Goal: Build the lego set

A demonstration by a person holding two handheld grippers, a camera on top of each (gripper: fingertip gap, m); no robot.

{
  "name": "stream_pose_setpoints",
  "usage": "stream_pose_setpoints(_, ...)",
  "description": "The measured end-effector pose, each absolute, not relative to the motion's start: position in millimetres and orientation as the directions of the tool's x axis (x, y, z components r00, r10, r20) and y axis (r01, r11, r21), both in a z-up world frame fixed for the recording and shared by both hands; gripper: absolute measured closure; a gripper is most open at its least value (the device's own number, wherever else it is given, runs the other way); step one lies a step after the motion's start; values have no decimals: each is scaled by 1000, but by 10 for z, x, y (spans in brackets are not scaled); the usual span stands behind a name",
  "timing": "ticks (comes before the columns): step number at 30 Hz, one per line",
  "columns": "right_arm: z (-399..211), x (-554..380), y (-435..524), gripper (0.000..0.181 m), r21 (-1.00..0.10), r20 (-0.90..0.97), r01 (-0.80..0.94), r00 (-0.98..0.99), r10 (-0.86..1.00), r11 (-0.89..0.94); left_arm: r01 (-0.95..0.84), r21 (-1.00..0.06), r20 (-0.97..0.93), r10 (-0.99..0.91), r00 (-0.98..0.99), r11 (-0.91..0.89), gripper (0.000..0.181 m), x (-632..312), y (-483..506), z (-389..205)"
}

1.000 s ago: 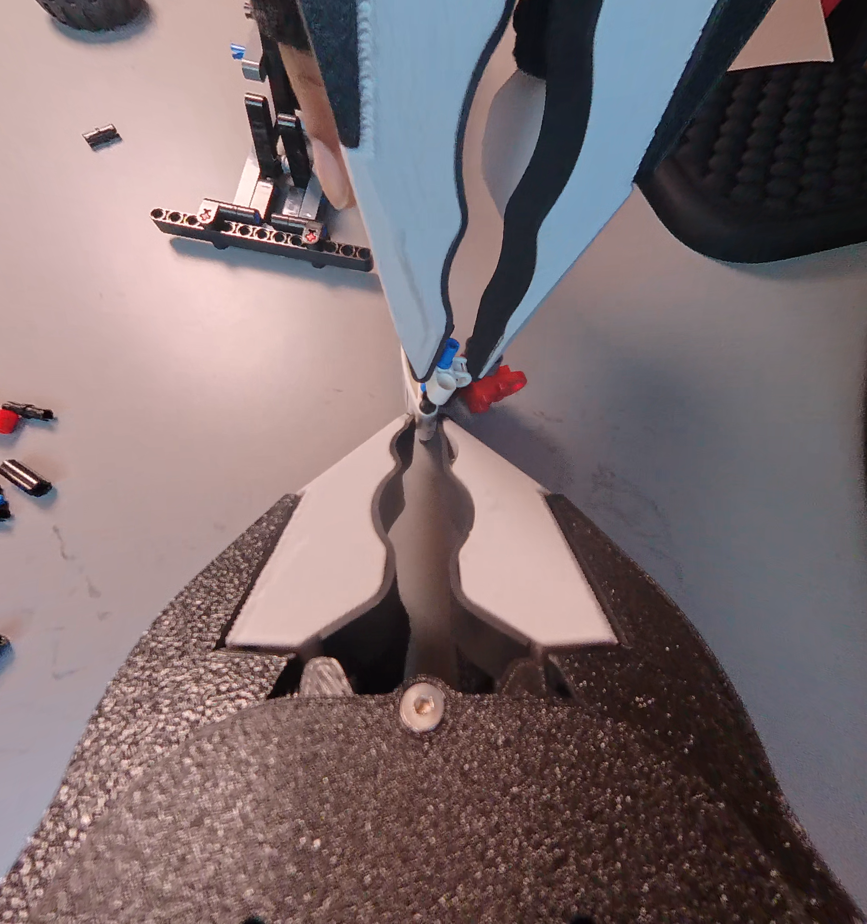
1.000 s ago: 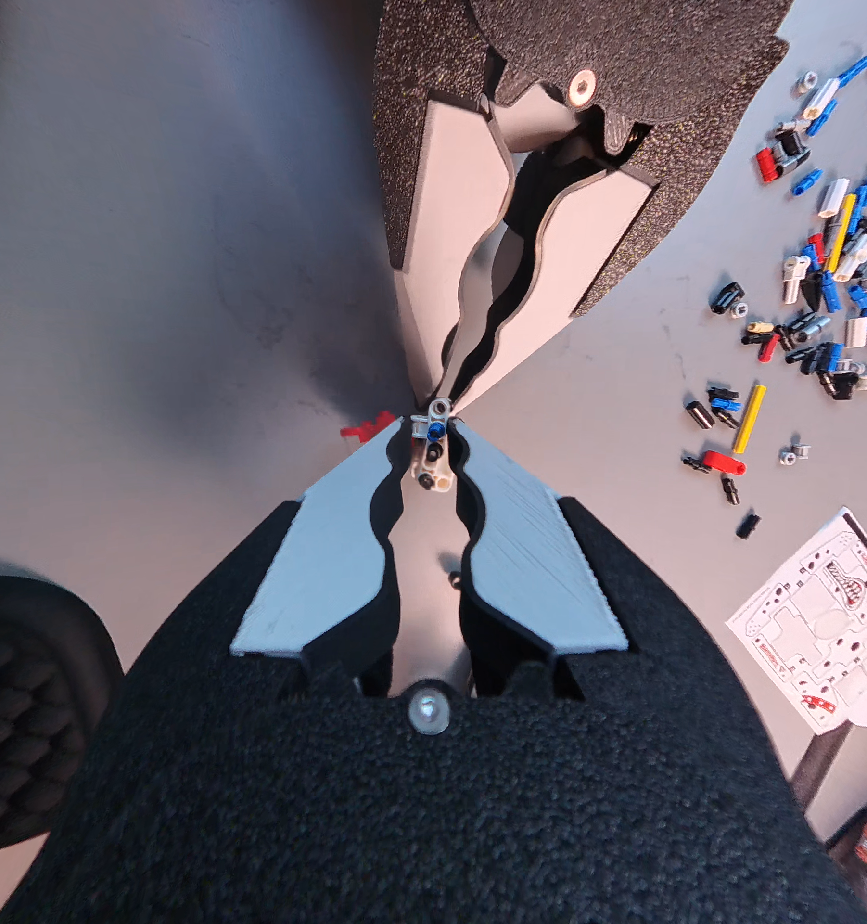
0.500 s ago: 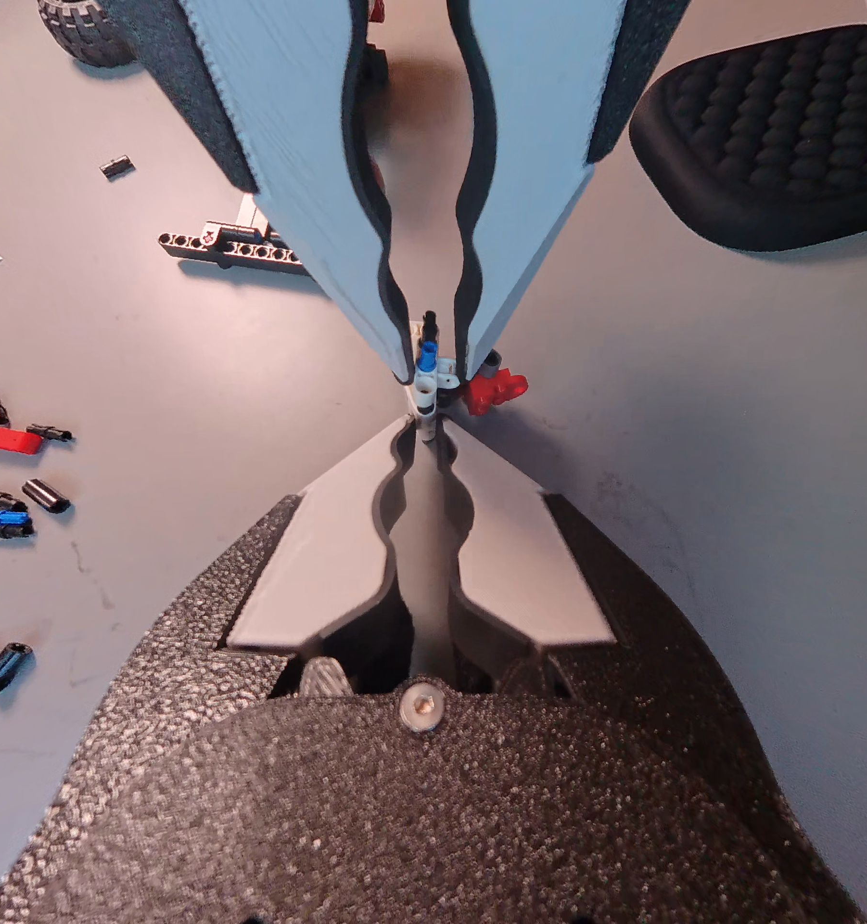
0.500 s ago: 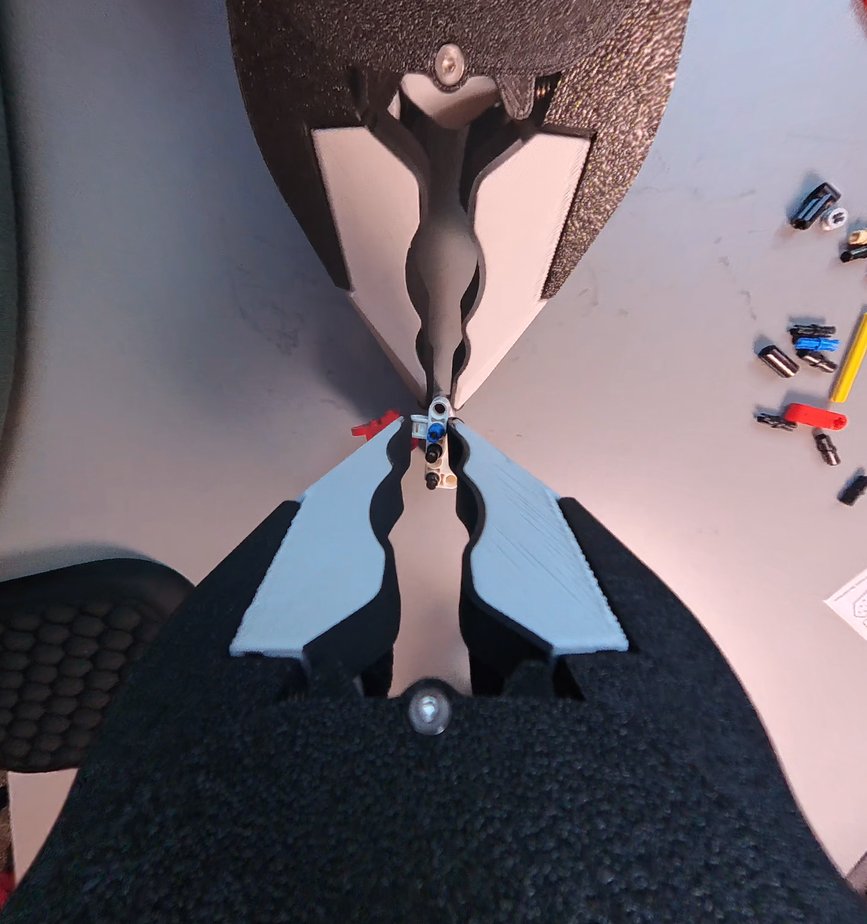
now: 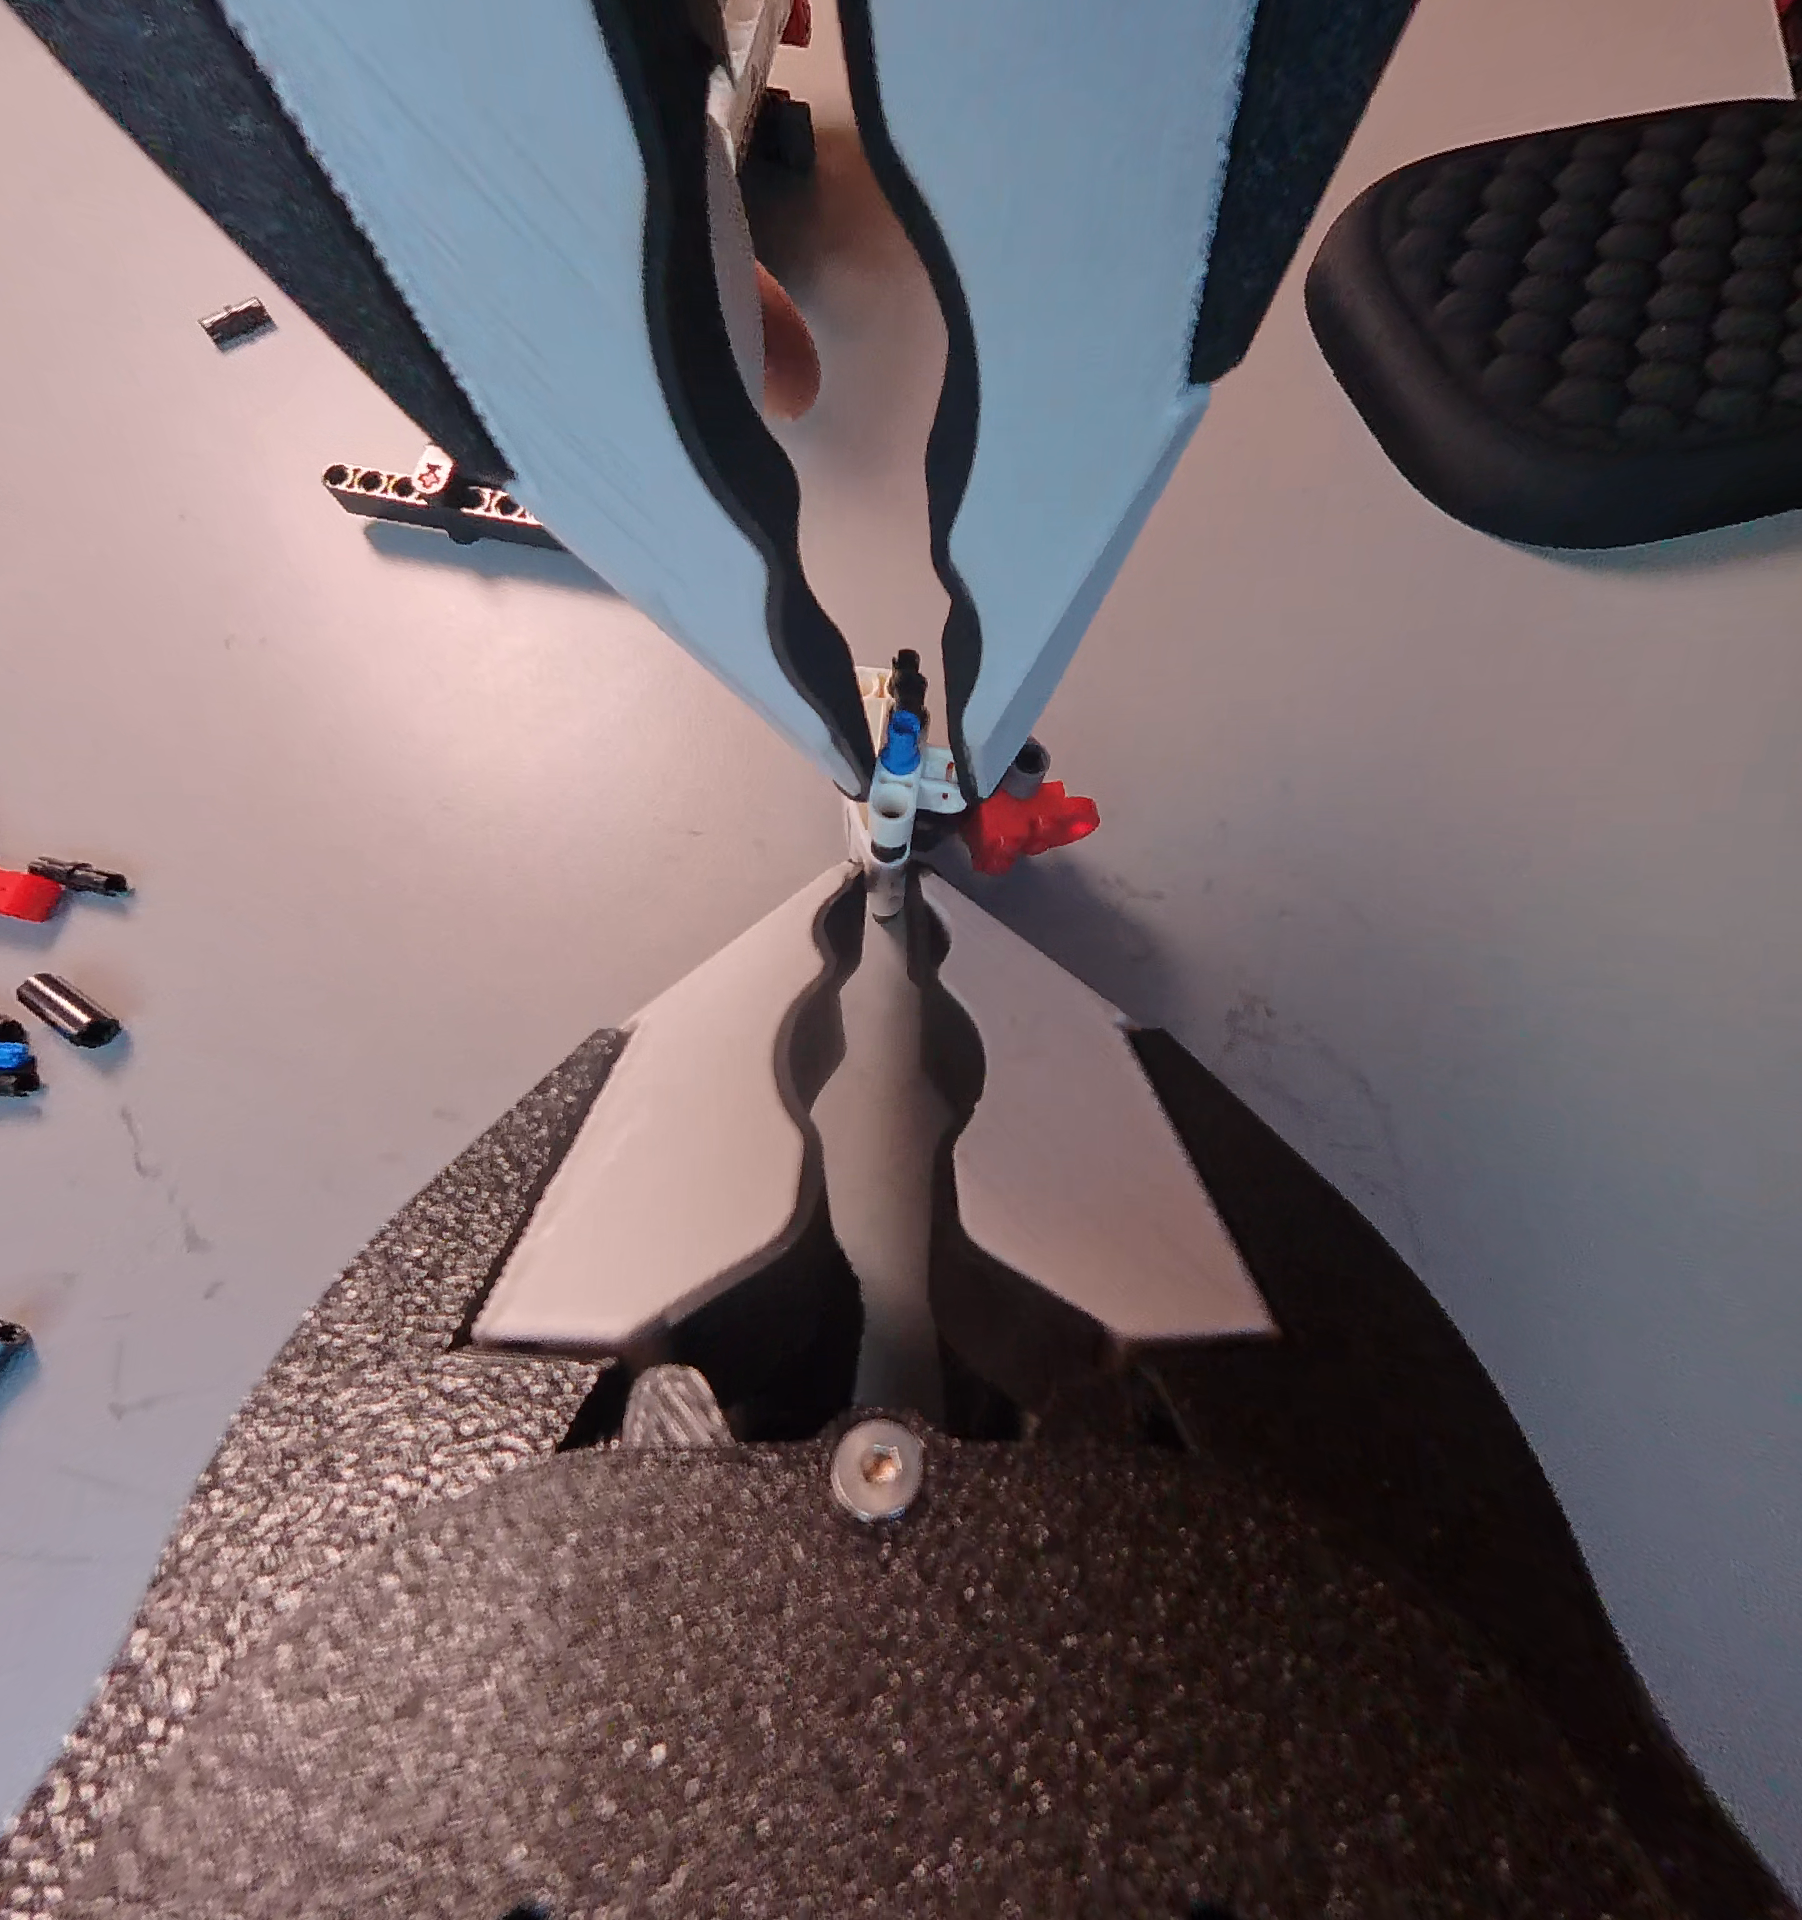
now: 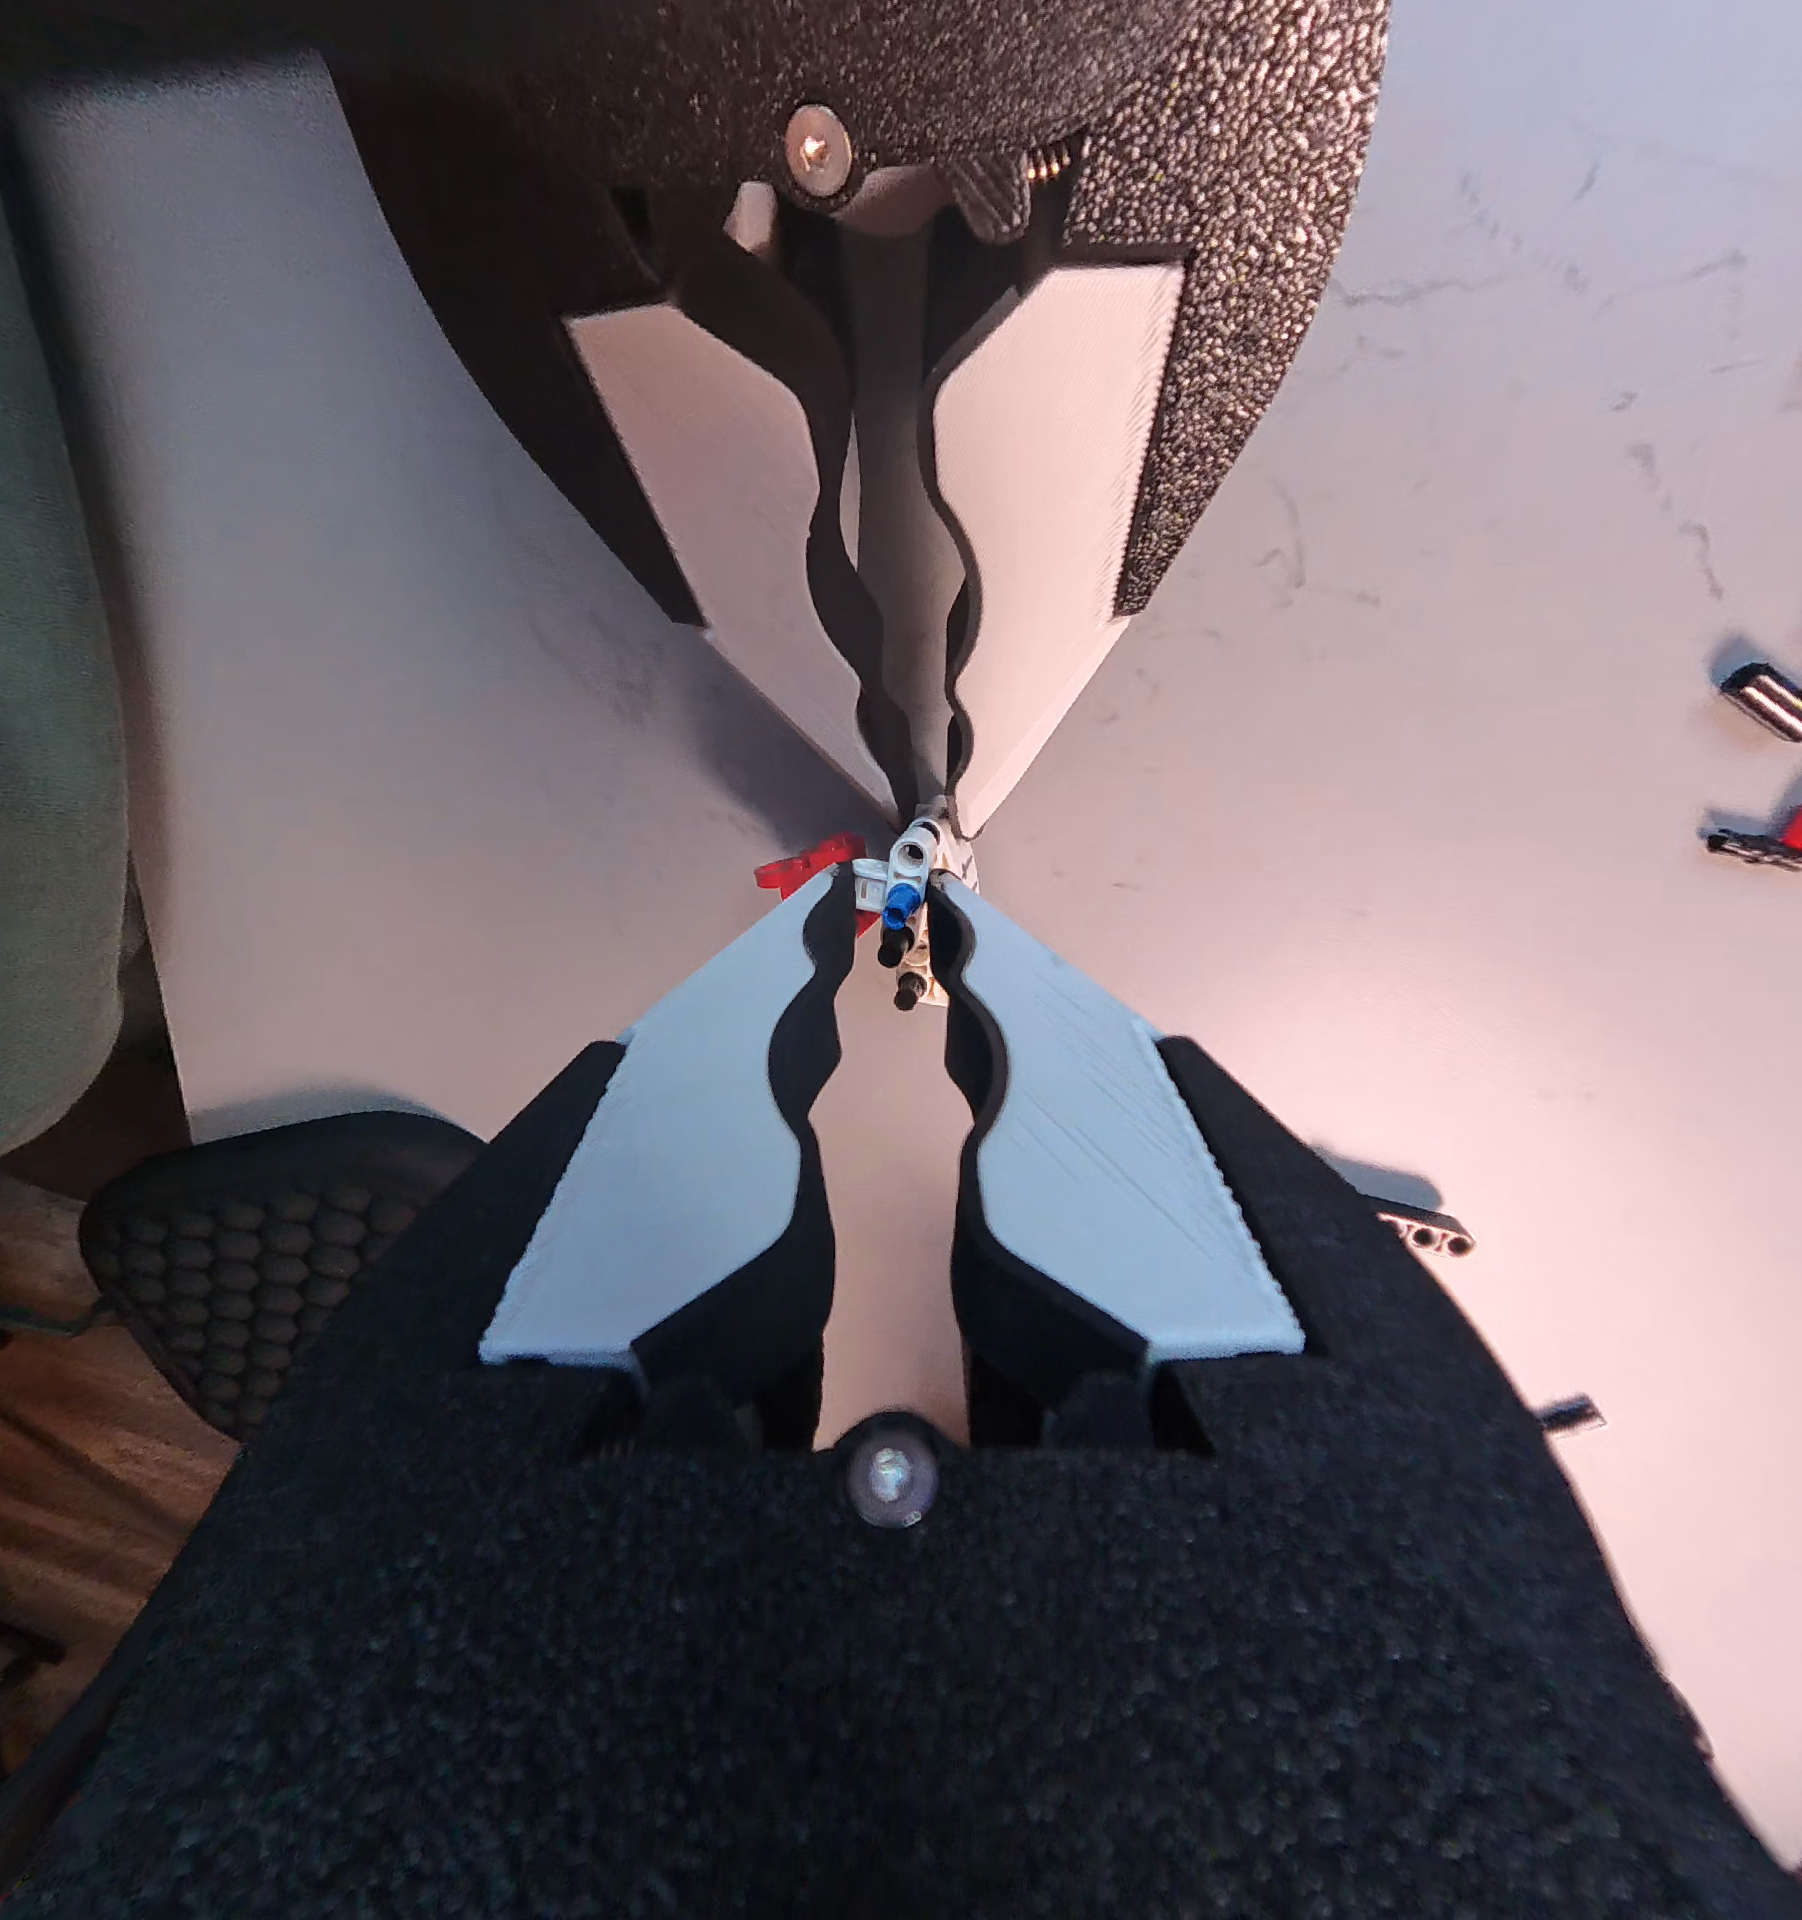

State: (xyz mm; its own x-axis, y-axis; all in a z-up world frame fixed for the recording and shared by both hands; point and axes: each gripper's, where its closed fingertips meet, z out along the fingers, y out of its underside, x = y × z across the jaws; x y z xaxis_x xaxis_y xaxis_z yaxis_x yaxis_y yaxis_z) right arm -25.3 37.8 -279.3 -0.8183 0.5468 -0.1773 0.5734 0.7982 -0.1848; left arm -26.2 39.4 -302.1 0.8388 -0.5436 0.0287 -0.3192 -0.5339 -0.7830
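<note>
A small lego sub-assembly (image 5: 895, 800), a white connector with a blue pin and a black pin, hangs between both grippers above the grey table. My left gripper (image 5: 884, 891) is shut on its lower white end. My right gripper (image 6: 889, 902) faces it tip to tip and is shut on the other end, where the blue pin (image 6: 903, 902) and black pin show between its fingers. The sub-assembly (image 6: 912, 862) shows in the right wrist view too. A red piece (image 5: 1032, 826) juts out to one side of it and also shows in the right wrist view (image 6: 798, 864).
A black beam assembly (image 5: 429, 497) lies at the far left, partly hidden behind the right gripper. Loose red, black and blue pins (image 5: 14, 956) lie at the left table edge and in the right wrist view (image 6: 1780, 717). A black chair seat (image 5: 1624, 322) is at the far right. The grippers are tip to tip, or close to it.
The right gripper has swung round to face the left one head-on and come nearer. Both stayed shut on the sub-assembly. The loose parts slid out of the right wrist view.
</note>
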Motion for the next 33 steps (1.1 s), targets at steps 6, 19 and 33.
stream_pose_setpoints(6, -2801, -245, 380, 168, -195, -176, 601, -799, 575, 775, -298, -782, 60, -541, 839, -548, 176, -260, 395, -3019)
stream_pose_setpoints(19, -2794, -228, 396, 168, -165, -200, 631, -774, 601, 758, -270, -780, 132, -570, 811, -564, 175, -237, 387, -3019)
stream_pose_setpoints(33, -2804, -240, 405, 169, -170, -218, 634, -771, 598, 755, -297, -782, 108, -589, 801, -548, 174, -219, 374, -3020)
